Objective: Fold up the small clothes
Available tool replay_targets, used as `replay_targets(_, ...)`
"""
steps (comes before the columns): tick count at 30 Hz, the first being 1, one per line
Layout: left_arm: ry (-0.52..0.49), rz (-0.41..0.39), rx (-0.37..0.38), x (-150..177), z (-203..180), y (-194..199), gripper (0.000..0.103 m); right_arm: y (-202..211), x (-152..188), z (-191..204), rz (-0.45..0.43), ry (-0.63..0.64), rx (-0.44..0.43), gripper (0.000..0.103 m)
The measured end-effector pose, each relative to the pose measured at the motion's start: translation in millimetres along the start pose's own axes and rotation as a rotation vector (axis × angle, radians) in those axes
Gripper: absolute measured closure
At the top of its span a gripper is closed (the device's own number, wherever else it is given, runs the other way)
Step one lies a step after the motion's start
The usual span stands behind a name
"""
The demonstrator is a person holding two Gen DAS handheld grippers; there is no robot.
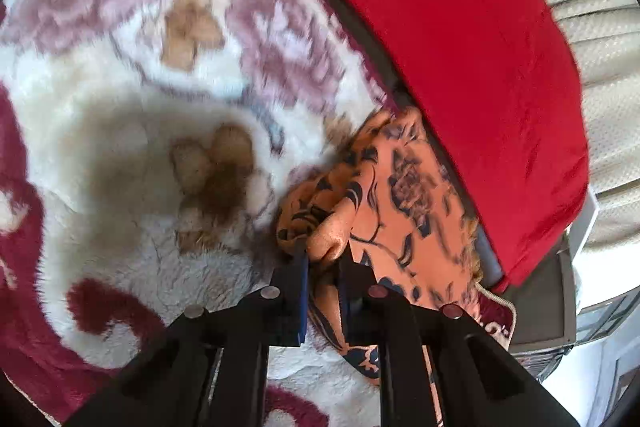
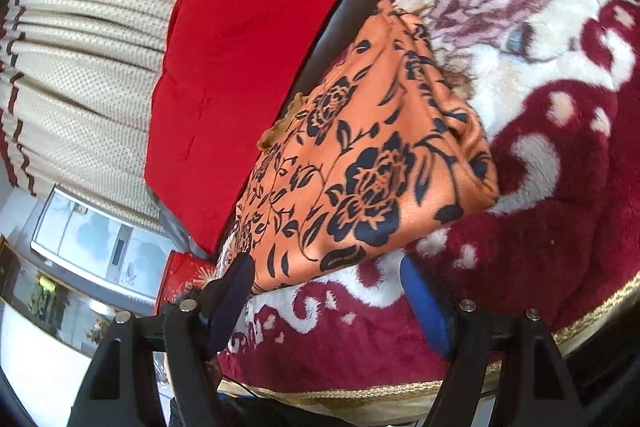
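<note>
fleece blanket [image 1: 120, 155] | left gripper [image 1: 324, 255] clamped on orange cloth [image 1: 400, 187] | right gripper [image 2: 328, 267] fingers apart, low beside it

Bright daylight throughout — a soft dark shadow falls on the fleece blanket [image 1: 132, 163] in the left view, whose pattern smears with motion blur. Both fisheye views bend strongly toward dark rims

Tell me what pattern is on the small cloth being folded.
The cloth is orange with dark navy flowers and leaves; the right wrist view shows it best.
</note>
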State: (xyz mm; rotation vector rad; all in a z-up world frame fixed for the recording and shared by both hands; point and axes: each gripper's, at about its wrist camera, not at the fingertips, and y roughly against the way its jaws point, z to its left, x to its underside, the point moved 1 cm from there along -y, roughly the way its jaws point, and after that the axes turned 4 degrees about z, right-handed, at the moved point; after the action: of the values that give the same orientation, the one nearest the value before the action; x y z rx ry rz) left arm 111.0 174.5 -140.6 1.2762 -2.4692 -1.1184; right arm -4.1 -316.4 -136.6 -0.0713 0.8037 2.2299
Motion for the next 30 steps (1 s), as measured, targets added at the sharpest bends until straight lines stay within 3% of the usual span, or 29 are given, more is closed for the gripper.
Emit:
replay_targets(3,-0.112,-0.089,-0.013,8.7,-12.9,21.5,0.09,-0.4,-3.3,-12.0,-0.007,-0.069,0.007,0.025)
replay_targets(5,-0.172,-0.071,-0.075,11.8,-18.7,12.2,0.085,-1.2,-6.3,-22.1,-0.014,-0.124,0.008,0.024)
replay_targets(7,-0.162,-0.01,-0.136,10.0,-13.9,-4.7,0.058,-3.1,-10.1,-30.2,-0.028,-0.175,-0.01,0.024)
replay_targets(9,-0.103,0.024,-0.147,6.6,-0.1,-9.9,0.051,-6.3,-16.8,-36.8,-0.056,-0.225,-0.023,0.024)
replay_targets(11,-0.074,-0.03,-0.154,3.7,6.1,4.9,0.05,-7.5,-21.8,-41.0,-0.089,-0.253,-0.022,0.027)
replay_targets(12,-0.082,-0.067,-0.162,3.2,5.0,15.2,0.05,-8.4,-24.6,-43.1,-0.106,-0.27,-0.017,0.031)
replay_targets(13,-0.093,-0.104,-0.169,3.9,2.8,26.7,0.05,-9.8,-27.8,-43.1,-0.113,-0.268,0.003,0.057)
replay_targets(14,-0.105,-0.141,-0.167,4.4,-1.5,37.4,0.05,-10.6,-30.4,-42.8,-0.108,-0.258,0.023,0.092)
replay_targets(17,-0.174,-0.189,-0.134,9.4,-24.9,62.5,0.048,-11.4,-35.9,-37.9,-0.107,-0.216,0.077,0.094)
replay_targets(19,-0.245,-0.185,-0.102,14.4,-53.6,62.8,0.036,3.5,-30.8,-7.4,-0.163,-0.076,0.186,0.094)
replay_targets(21,-0.313,-0.166,-0.073,24.1,-79.6,53.2,0.026,5.9,-27.0,-3.7,-0.147,-0.03,0.265,0.094)
replay_targets(22,-0.364,-0.14,-0.059,31.1,-95.1,44.7,0.026,0.9,-26.8,-15.2,-0.113,-0.068,0.272,0.089)
replay_targets(24,-0.483,-0.057,-0.048,49.5,-126.9,14.9,0.026,-3.7,-25.7,-35.9,-0.083,-0.155,0.199,0.082)
replay_targets(25,-0.523,-0.025,-0.047,58.2,-136.2,1.9,0.026,-0.3,-24.9,-39.4,-0.09,-0.173,0.175,0.072)
replay_targets(26,-0.551,-0.003,-0.048,64.5,-143.7,-9.3,0.026,6.3,-25.2,-35.7,-0.105,-0.154,0.171,0.049)
replay_targets(27,-0.579,0.014,-0.059,71.4,-148.1,-21.3,0.026,14.2,-26.1,-29.9,-0.118,-0.121,0.186,0.035)
replay_targets(28,-0.609,0.035,-0.081,77.8,-151.2,-31.9,0.026,22.5,-28.2,-24.4,-0.135,-0.089,0.201,0.025)
replay_targets(30,-0.642,0.068,-0.14,84.5,-149.1,-54.7,0.026,39.1,-37.0,-15.6,-0.164,-0.035,0.199,0.025)
